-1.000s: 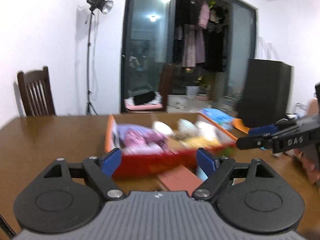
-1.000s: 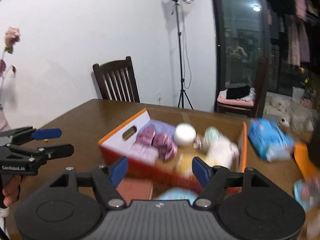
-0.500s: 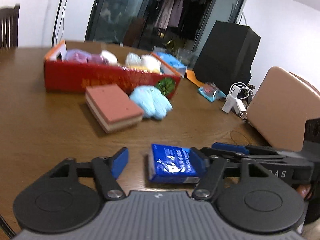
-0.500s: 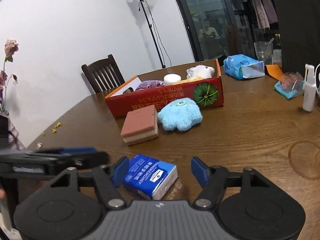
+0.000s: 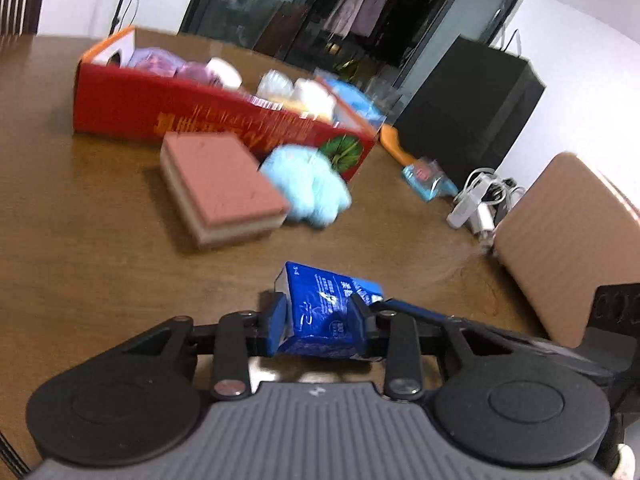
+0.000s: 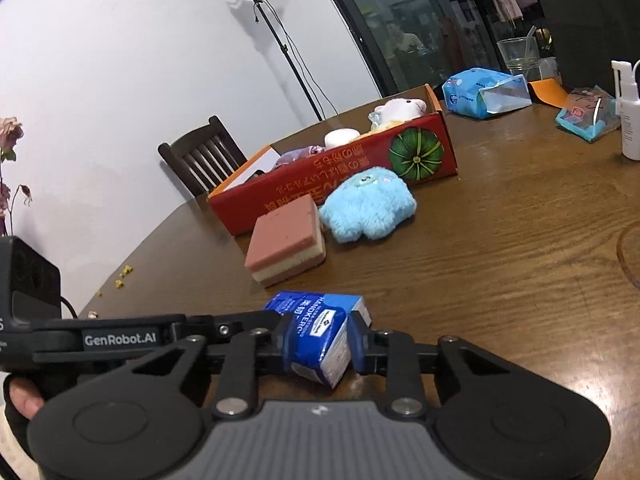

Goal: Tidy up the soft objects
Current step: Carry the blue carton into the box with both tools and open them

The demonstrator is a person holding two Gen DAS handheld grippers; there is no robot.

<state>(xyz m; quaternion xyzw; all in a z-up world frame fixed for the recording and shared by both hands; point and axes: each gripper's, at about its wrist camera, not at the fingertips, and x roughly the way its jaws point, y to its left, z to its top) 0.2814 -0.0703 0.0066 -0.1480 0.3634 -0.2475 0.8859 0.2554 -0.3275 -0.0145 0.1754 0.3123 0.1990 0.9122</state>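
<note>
A small blue tissue pack (image 5: pixel 328 296) (image 6: pixel 316 312) lies on the brown table near its front edge. My left gripper (image 5: pixel 318 316) and my right gripper (image 6: pixel 320 342) both have it between their blue pads, one from each side. Both sets of jaws are closing, and the pads press on the pack. Farther back stands a red cardboard box (image 5: pixel 200 116) (image 6: pixel 320 188) holding several soft toys. In front of it lie a pink layered sponge (image 5: pixel 220 184) (image 6: pixel 286 240) and a light blue plush (image 5: pixel 308 188) (image 6: pixel 368 208).
A blue wipes bag (image 6: pixel 480 94), a teal packet (image 6: pixel 586 118) and a white spray bottle (image 6: pixel 628 116) sit at the far right. White chargers (image 5: pixel 476 204) lie beside a brown chair back (image 5: pixel 572 240). A wooden chair (image 6: pixel 200 160) stands behind the table.
Both grippers came down from facing the red box to the blue tissue pack. Their wide-open jaws have narrowed onto it from both sides.
</note>
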